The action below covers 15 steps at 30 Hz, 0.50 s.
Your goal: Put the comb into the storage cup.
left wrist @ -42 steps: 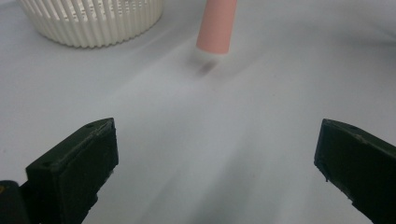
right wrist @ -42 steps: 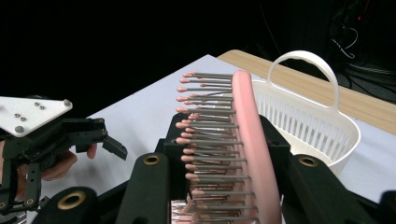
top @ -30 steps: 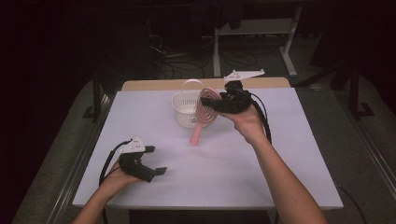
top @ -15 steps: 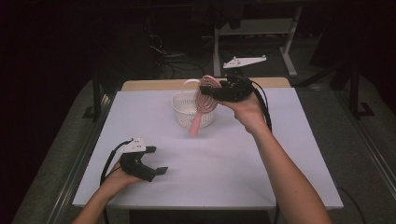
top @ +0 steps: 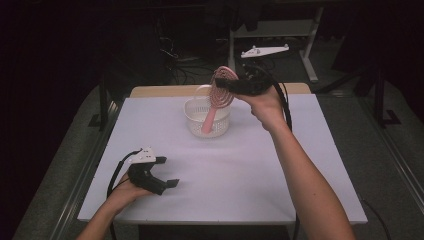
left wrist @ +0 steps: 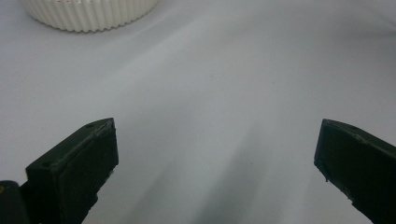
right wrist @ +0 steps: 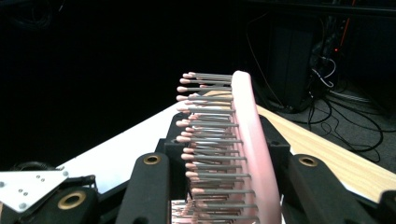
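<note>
A pink hairbrush (top: pixel 222 86) hangs in the air with its handle pointing down over a white ribbed basket (top: pixel 194 125). My right gripper (top: pixel 234 86) is shut on the brush's head, above the basket's right rim. Whether the handle tip is inside the basket I cannot tell. In the right gripper view the bristled head (right wrist: pixel 247 140) stands upright between the black jaws of my right gripper (right wrist: pixel 229 172). My left gripper (top: pixel 166 186) rests on the white table top (top: pixel 240 170) at the front left, open and empty. In the left gripper view my left gripper (left wrist: pixel 217 158) faces the basket (left wrist: pixel 88 14).
A strip of bare wood (top: pixel 165 91) runs along the table's far edge behind the basket. Beyond it lie cables on the dark floor (top: pixel 185 65) and a white plate-like part (top: pixel 265 51) by a metal stand. The right forearm (top: pixel 305 180) crosses the table's right half.
The right hand has lifted the hairbrush up and toward the back, so its handle has left the table in front of the basket. The left gripper has stayed where it was.
</note>
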Each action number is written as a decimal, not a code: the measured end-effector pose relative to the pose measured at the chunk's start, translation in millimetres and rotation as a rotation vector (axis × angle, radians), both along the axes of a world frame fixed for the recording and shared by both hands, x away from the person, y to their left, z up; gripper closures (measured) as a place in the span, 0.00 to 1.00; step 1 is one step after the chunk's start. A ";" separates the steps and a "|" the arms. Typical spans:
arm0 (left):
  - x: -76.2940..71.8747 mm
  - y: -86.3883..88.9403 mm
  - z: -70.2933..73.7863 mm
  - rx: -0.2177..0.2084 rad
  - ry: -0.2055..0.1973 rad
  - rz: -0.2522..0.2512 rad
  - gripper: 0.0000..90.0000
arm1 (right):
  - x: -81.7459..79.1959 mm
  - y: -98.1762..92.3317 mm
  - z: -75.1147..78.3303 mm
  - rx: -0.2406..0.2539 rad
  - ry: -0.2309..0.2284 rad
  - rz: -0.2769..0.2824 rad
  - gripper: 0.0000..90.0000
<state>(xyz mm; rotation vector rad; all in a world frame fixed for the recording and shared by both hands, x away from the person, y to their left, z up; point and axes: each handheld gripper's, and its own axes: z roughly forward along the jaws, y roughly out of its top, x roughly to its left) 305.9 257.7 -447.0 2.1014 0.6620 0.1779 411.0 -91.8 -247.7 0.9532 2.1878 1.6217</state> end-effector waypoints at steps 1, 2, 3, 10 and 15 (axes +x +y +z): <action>0.0 0.0 0.0 0.000 0.000 0.000 0.00 | 0.0 0.0 0.0 0.000 0.000 0.000 0.70; 0.0 -0.2 0.1 0.000 0.000 -0.003 0.00 | 2.6 -0.7 1.5 0.006 -0.002 -0.006 0.70; -0.1 -0.3 0.1 0.000 -0.001 -0.004 0.00 | 3.9 -1.1 2.1 0.010 -0.001 -0.011 0.70; -0.2 -0.1 0.3 -0.003 0.000 -0.006 0.00 | 14.1 -2.8 6.1 0.018 -0.006 -0.039 0.70; -0.3 -0.3 0.2 -0.004 0.001 -0.010 0.00 | 21.6 -3.5 7.7 0.008 -0.016 -0.066 0.70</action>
